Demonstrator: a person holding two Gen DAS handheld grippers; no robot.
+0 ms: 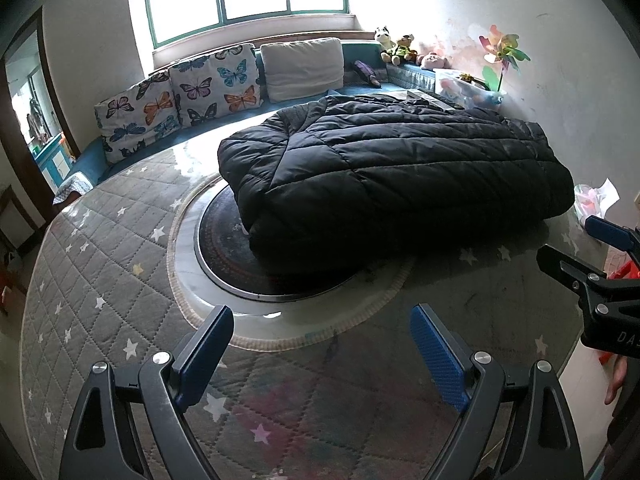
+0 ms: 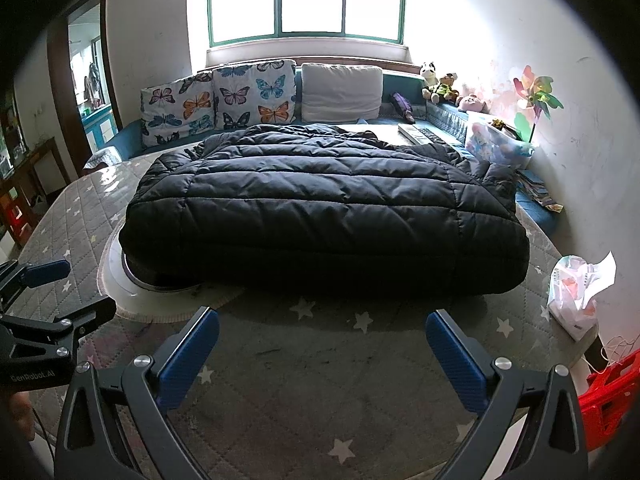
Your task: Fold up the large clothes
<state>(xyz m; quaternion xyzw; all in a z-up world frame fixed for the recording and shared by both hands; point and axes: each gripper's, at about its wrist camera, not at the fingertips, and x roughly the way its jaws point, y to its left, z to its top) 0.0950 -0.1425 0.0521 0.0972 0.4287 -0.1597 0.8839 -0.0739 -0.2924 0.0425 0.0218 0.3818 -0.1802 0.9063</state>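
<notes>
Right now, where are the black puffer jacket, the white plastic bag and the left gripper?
black puffer jacket (image 2: 320, 208), right wrist view, top quilted panel.
white plastic bag (image 2: 576, 292), right wrist view, crumpled middle.
left gripper (image 1: 320, 354), left wrist view, between open fingertips.

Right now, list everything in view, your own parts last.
Black quilted puffer jacket: one, folded, on the table centre.
Round table with grey star-print quilted cover: one, foreground.
Round dark inset plate: one, partly under jacket.
Butterfly-print cushions: two, on teal sofa.
Plain white cushion: one, sofa middle.
Stuffed toys: several, sofa's right end.
Pastel pinwheel: one, by right wall.
White plastic bag: one, table's right edge.
Red plastic stool: one, lower right.
Left gripper: blue-padded, open, empty.
Right gripper: blue-padded, open, empty.
</notes>
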